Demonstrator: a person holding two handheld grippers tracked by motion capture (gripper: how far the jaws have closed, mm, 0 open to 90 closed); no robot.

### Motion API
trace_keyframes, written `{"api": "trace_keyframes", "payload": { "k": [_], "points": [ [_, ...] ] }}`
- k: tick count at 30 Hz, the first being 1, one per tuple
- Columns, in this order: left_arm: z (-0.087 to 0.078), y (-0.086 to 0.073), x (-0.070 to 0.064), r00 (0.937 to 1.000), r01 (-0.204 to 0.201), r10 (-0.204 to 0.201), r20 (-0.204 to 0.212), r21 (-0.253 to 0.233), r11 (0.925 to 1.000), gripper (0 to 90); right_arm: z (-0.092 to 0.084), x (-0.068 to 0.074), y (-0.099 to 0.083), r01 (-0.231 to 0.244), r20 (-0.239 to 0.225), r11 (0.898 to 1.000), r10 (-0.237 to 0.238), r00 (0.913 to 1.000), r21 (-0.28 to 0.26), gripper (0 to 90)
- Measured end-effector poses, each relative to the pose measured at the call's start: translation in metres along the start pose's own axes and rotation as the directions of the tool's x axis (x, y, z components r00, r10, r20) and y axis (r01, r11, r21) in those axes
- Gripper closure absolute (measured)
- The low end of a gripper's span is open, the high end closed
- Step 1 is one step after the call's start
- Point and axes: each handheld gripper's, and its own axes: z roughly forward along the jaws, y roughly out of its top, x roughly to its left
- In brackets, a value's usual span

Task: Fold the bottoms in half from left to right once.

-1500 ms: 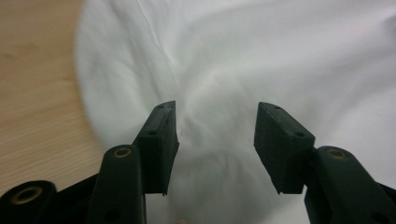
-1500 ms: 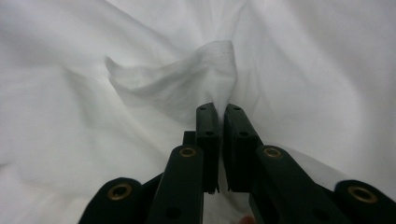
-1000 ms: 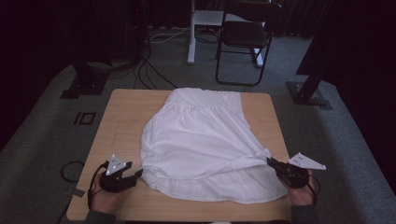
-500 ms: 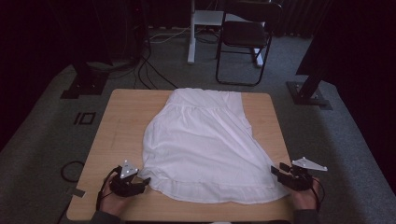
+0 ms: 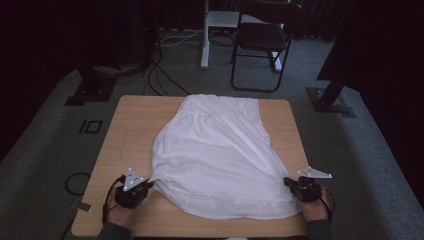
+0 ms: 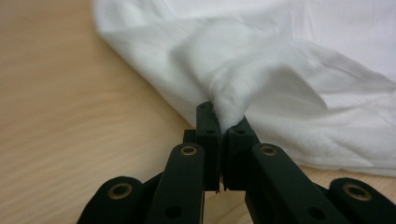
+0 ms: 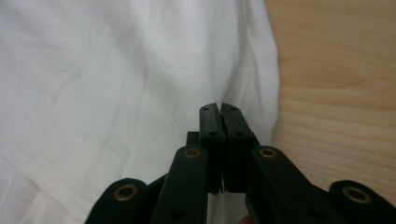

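A white garment [image 5: 215, 160] lies spread on the wooden table [image 5: 130, 130], waistband far, hem near. My left gripper [image 5: 150, 184] sits at the hem's left corner. Its jaws have just closed, and in the left gripper view they [image 6: 224, 119] pinch a puckered tuft of the cloth [image 6: 303, 93]. My right gripper [image 5: 287, 182] is at the hem's right corner. Its jaws have also just closed; in the right gripper view they [image 7: 219, 108] meet tip to tip on the cloth [image 7: 93, 93] near its edge, with creases running to the tips.
Bare wood [image 6: 70, 93] borders the garment on both sides, and the table's near edge is just behind both hands. A black chair [image 5: 265, 45] and a white stand [image 5: 205, 35] are on the carpet beyond the table. Cables [image 5: 160, 75] trail over the floor at the far left.
The garment's right side, lifted a second ago, now lies flat, and the right gripper has sunk to the table. The left gripper has moved in onto the hem corner and shut on it.
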Motion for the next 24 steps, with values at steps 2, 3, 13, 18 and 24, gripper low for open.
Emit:
{"api": "trace_keyframes", "payload": {
  "k": [2, 3, 13, 18, 24],
  "points": [
    [-0.012, 0.0, 0.007, 0.9997, 0.023, -0.023, 0.009, -0.034, 0.9992, 87.4, -0.004, 0.001, 0.004, 0.001, -0.041, 1.0, -0.003, 0.9992, -0.026, 75.5],
    [-0.013, 0.0, 0.007, 0.9996, 0.027, -0.027, 0.01, -0.04, 0.9988, 87.4, -0.003, 0.001, 0.005, -0.009, -0.053, 1.0, 0.007, 0.9986, -0.029, 68.4],
    [-0.009, -0.008, 0.01, 0.9995, 0.033, -0.033, 0.0, -0.029, 0.9991, 87.2, 0.021, 0.001, 0.017, -0.004, 0.024, 1.0, 0.004, 0.9997, 0.01, 89.1],
    [-0.019, -0.01, 0.015, 0.9972, 0.02, -0.023, -0.071, -0.046, 0.9987, 87.4, -0.017, 0.006, 0.029, 0.013, 0.027, 0.993, -0.01, 0.9996, -0.12, 90.0],
    [-0.045, -0.014, 0.02, 0.99, 0.007, -0.02, -0.14, -0.093, 0.9956, 87.7, -0.077, 0.016, 0.037, -0.004, 0.013, 0.952, 0.009, 0.9999, -0.305, 90.0]
  ]
}}
